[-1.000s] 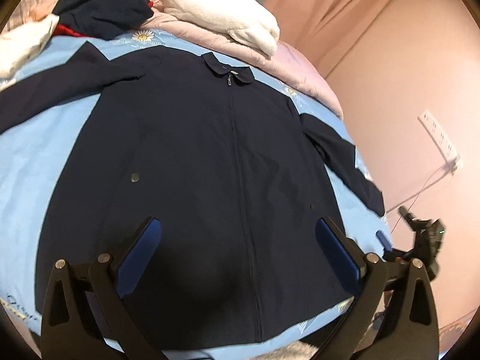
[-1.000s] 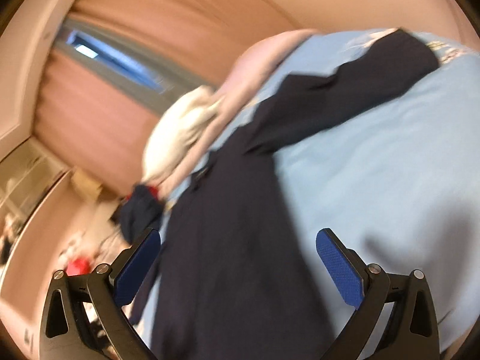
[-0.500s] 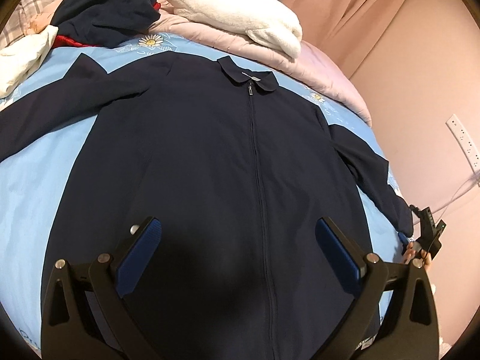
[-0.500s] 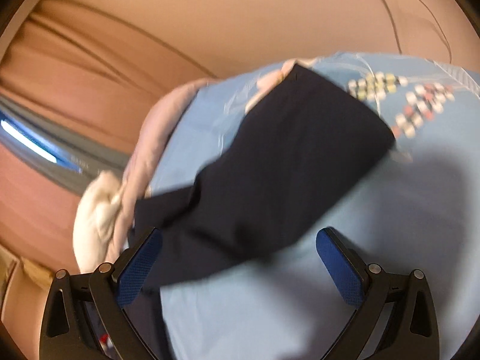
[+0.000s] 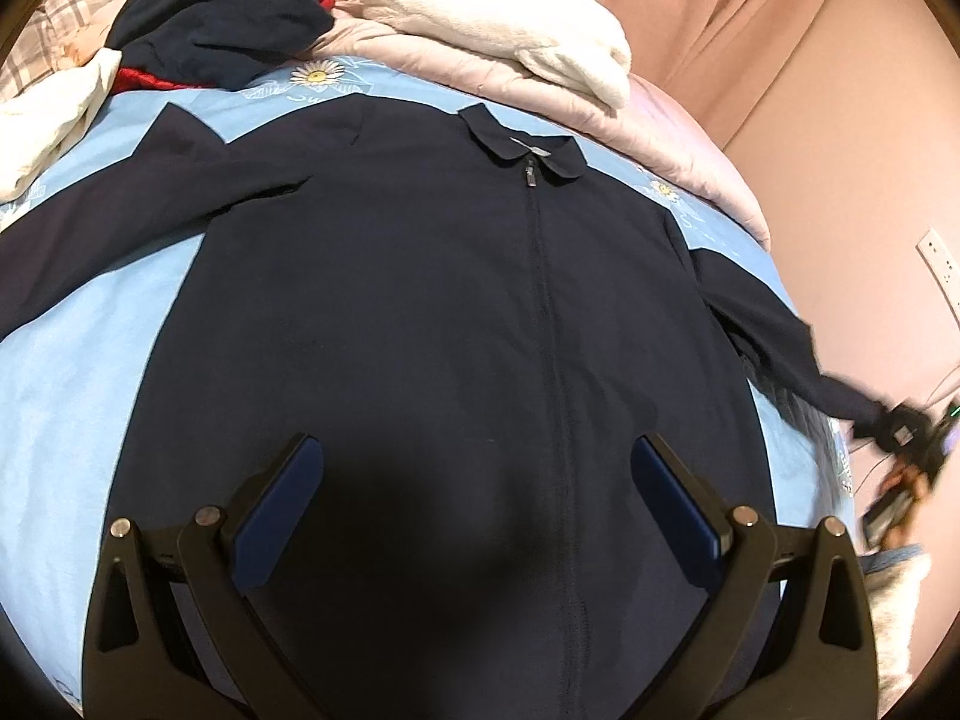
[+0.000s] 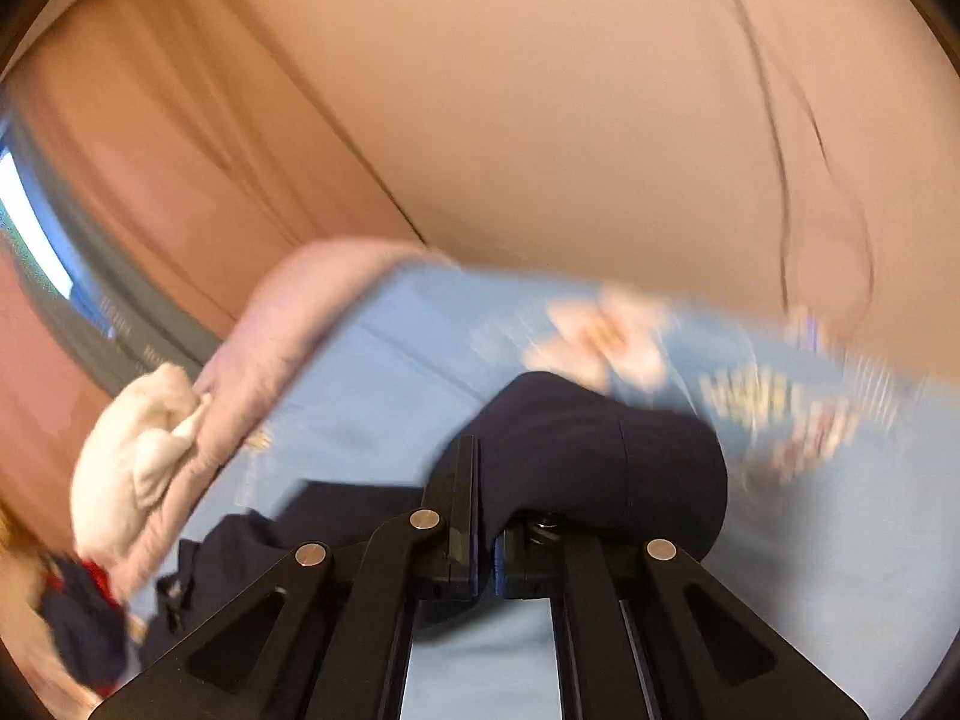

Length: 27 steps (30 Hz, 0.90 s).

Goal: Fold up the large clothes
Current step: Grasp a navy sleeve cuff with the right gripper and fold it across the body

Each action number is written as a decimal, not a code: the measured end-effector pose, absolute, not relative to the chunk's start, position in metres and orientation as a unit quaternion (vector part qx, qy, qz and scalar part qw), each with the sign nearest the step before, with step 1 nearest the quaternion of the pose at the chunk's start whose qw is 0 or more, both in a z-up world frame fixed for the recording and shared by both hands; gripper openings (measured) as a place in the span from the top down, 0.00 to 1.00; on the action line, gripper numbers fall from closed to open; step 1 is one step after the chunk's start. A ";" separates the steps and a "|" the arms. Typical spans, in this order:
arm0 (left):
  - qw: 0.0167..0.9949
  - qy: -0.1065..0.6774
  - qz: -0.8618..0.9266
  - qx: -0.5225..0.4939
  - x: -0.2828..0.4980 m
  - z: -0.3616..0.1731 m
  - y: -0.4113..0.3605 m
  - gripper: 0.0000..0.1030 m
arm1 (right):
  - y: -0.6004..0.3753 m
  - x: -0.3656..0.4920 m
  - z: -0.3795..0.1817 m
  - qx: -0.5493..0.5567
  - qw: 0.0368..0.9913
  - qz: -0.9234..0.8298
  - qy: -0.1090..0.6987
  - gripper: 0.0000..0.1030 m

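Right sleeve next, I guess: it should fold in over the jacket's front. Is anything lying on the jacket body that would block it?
Nothing visible does. The right claw is shut on the right sleeve's cuff, and the jacket body lies flat and bare on the blue sheet. The left claw hovers open above the hem and may need to move aside.

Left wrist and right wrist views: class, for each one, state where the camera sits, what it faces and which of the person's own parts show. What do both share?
Left wrist: above the bed, facing the spread navy jacket; the open left gripper frames it.
Right wrist: low at the bed's edge, facing the wall; the right gripper pinches the jacket's sleeve cuff.
Shared: jacket, blue sheet, white towel.
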<state>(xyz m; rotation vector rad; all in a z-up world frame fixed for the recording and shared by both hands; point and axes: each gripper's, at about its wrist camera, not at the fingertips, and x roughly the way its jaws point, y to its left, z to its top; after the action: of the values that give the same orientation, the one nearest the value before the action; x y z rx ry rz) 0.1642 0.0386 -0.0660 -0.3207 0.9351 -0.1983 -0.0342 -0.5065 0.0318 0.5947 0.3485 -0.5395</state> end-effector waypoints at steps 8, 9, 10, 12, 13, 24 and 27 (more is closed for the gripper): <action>0.881 0.434 -0.076 -0.175 0.150 -0.064 0.085 0.00 | -0.301 0.082 0.126 0.035 0.968 -0.128 0.211 0.95; 0.880 0.434 -0.072 -0.178 0.147 -0.065 0.093 0.00 | -0.280 0.096 0.125 0.015 0.970 -0.108 0.216 0.95; 0.880 0.434 -0.067 -0.182 0.144 -0.067 0.101 0.00 | -0.238 0.114 0.120 -0.018 0.970 -0.074 0.231 0.95; 0.879 0.433 -0.057 -0.190 0.138 -0.070 0.118 0.00 | -0.184 0.140 0.102 -0.061 0.964 -0.030 0.258 0.95; 0.879 0.433 -0.051 -0.193 0.136 -0.072 0.124 0.00 | -0.166 0.152 0.090 -0.083 0.959 -0.018 0.271 0.95; 0.875 0.435 -0.009 -0.211 0.134 -0.083 0.167 0.00 | -0.035 0.182 -0.071 -0.280 0.858 0.120 0.413 0.34; 0.877 0.434 -0.018 -0.206 0.144 -0.083 0.160 0.00 | -0.058 0.176 -0.056 -0.222 0.870 0.168 0.406 0.34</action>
<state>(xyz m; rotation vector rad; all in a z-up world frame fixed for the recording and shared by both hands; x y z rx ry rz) 0.1444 0.1601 -0.0832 -0.4299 0.9061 -0.0381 0.1759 -0.0577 -0.0555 -0.4650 0.8496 0.3520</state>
